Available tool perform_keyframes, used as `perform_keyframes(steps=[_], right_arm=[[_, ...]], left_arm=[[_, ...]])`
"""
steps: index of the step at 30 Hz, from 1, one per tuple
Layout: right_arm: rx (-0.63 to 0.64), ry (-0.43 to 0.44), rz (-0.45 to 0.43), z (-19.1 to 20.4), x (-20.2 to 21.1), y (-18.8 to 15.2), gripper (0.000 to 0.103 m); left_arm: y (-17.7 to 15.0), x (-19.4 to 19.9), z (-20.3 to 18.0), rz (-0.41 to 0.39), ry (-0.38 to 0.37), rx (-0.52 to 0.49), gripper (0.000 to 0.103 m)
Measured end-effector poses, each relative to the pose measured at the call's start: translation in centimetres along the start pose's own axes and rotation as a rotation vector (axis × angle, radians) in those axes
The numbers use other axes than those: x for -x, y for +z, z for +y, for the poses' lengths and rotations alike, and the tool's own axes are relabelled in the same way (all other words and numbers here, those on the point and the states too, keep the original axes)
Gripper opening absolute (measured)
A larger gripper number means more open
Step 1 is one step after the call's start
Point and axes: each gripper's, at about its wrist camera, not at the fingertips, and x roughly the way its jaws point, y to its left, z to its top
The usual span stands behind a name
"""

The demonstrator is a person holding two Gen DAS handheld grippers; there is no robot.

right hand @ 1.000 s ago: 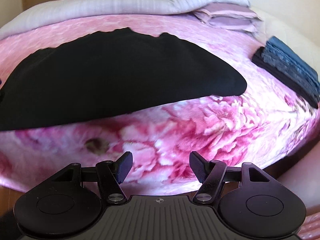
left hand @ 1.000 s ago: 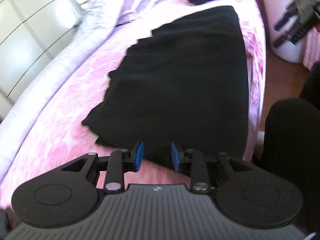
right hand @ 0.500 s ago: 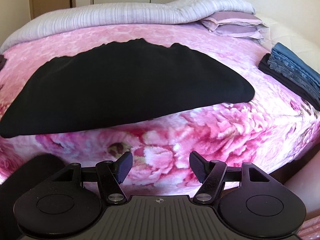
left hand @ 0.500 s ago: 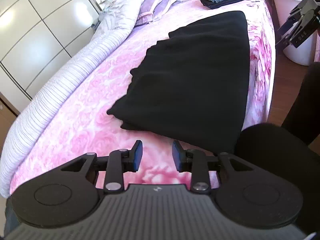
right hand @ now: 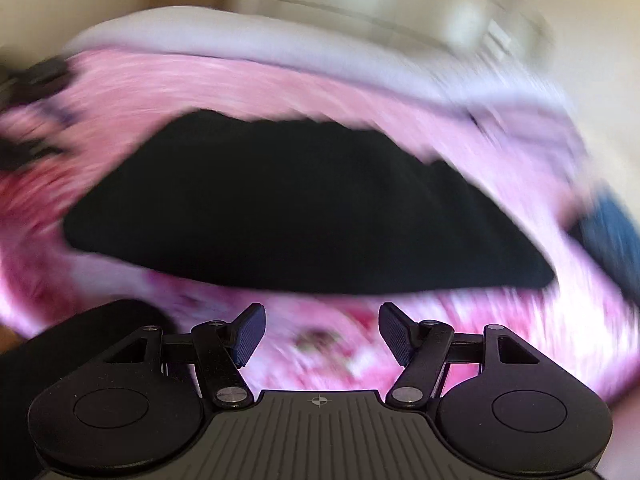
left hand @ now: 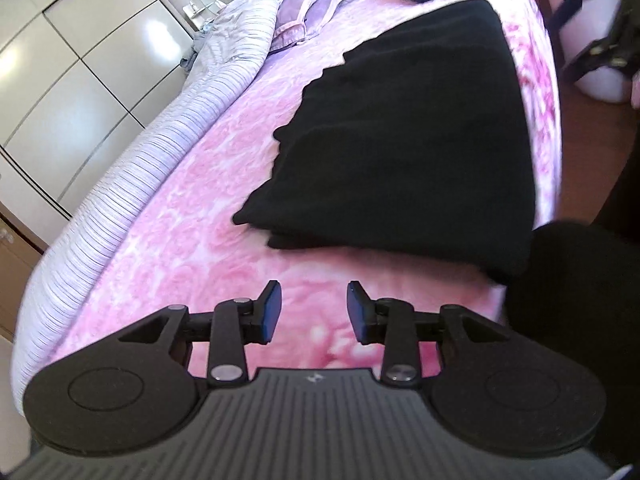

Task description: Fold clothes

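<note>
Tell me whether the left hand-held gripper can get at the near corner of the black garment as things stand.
Probably yes. The left hand-held gripper holds nothing, its jaws are opening, and only bare pink bedspread lies between it and the near edge of the black garment.

A home bedroom: a bed under a pink floral plush blanket (left hand: 168, 240), with a rolled striped lilac duvet (left hand: 132, 168) and lilac pillows (left hand: 304, 16) along its far side, and glossy white wardrobe doors (left hand: 68, 80) beyond the duvet.

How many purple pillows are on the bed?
2: one purple pillow beside the striped duvet, and a second purple pillow against its right side, at the bed's far end. More may be hidden.
</note>
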Motion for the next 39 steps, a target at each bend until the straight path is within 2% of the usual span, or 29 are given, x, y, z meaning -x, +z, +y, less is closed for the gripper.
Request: perform_keyframes(steps=[4, 7, 11, 14, 15, 16, 17, 22, 26, 30, 32, 33, 35, 36, 37, 39], right_arm=[[0.359, 0.026, -0.082, 6.2, 0.2, 0.7, 0.066], [0.563, 0.055, -0.095, 9.9, -0.9, 0.3, 0.067], [0.704, 0.114, -0.105, 13.0, -2.9, 0.2, 0.067], [0.787, 0.103, -0.107, 14.4, -4.8, 0.3, 0.066], [0.785, 0.103, -0.104, 14.4, -5.3, 0.5, 0.056], [0.784, 0.103, -0.102, 14.4, -5.8, 0.7, 0.041], [0.783, 0.103, -0.099, 14.5, -6.3, 1.0, 0.016], [0.547, 0.162, -0.167, 10.1, -4.7, 4.1, 0.01], [0.35, 0.19, -0.204, 6.3, -3.7, 6.0, 0.009], [0.308, 0.199, -0.221, 5.2, -3.5, 6.3, 0.008], [0.319, 0.206, -0.22, 5.5, -3.6, 5.9, 0.008], [0.328, 0.214, -0.215, 5.7, -3.6, 5.7, 0.008], [0.359, 0.224, -0.203, 6.2, -3.9, 5.1, 0.008], [0.372, 0.228, -0.2, 6.4, -4.1, 4.9, 0.008], [0.381, 0.23, -0.197, 6.6, -4.3, 4.9, 0.008], [0.388, 0.231, -0.193, 6.9, -3.7, 4.6, 0.008]], left_arm=[[-1.0, -0.7, 0.9, -0.006, 0.006, -0.015, 0.039], [-1.7, -1.1, 1.5, -0.012, 0.006, -0.022, 0.044], [-2.4, -1.7, 1.8, -0.04, -0.023, -0.024, 0.054], [-2.8, -2.5, 1.4, -0.045, -0.034, -0.063, 0.059], [-3.0, -2.8, 1.3, -0.046, -0.038, -0.076, 0.06], [-3.1, -3.1, 1.2, -0.048, -0.042, -0.089, 0.061], [-3.2, -3.4, 1.1, -0.052, -0.039, -0.109, 0.063], [-2.7, -4.7, 0.6, -0.133, -0.013, -0.211, 0.081], [-1.2, -6.8, -0.4, -0.209, 0.036, -0.361, 0.082], [0.3, -9.7, -1.2, -0.258, 0.058, -0.497, 0.082], [0.7, -11.1, -1.4, -0.288, 0.076, -0.581, 0.08], [0.9, -11.8, -1.5, -0.297, 0.082, -0.62, 0.076], [1.2, -12.8, -1.4, -0.287, 0.044, -0.691, 0.053], [1.4, -13.2, -1.3, -0.272, 0.009, -0.722, 0.022], [1.5, -13.5, -1.2, -0.244, -0.015, -0.741, 0.01], [1.4, -13.3, -1.0, -0.236, -0.025, -0.741, 0.007]])
